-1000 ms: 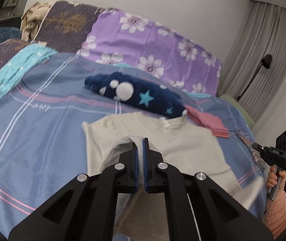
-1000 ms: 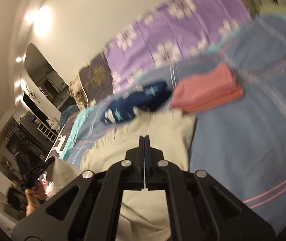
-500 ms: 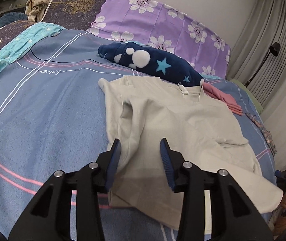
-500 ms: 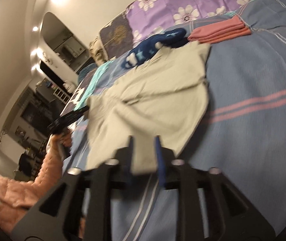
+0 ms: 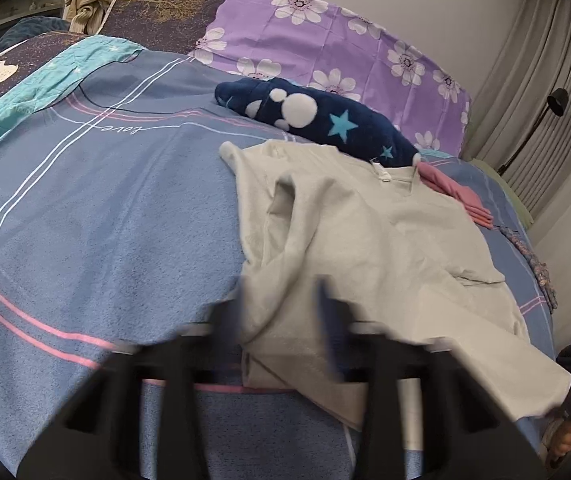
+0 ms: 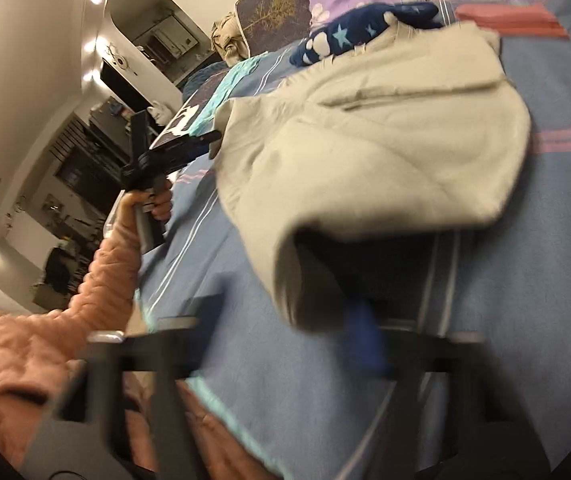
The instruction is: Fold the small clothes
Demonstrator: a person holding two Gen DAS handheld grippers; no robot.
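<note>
Left wrist view showed both the left gripper point(image 5: 281, 312) and right gripper point(image 6: 397, 280) spread, holding nothing, so the rumpled beige shirt point(image 5: 373, 248) risked folding crooked.

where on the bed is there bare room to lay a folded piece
Bare blue bedspread lies left of the beige shirt, bordered by the teal blanket. Crowded beyond the shirt: navy star fleece and pink folded stack touch it.
</note>
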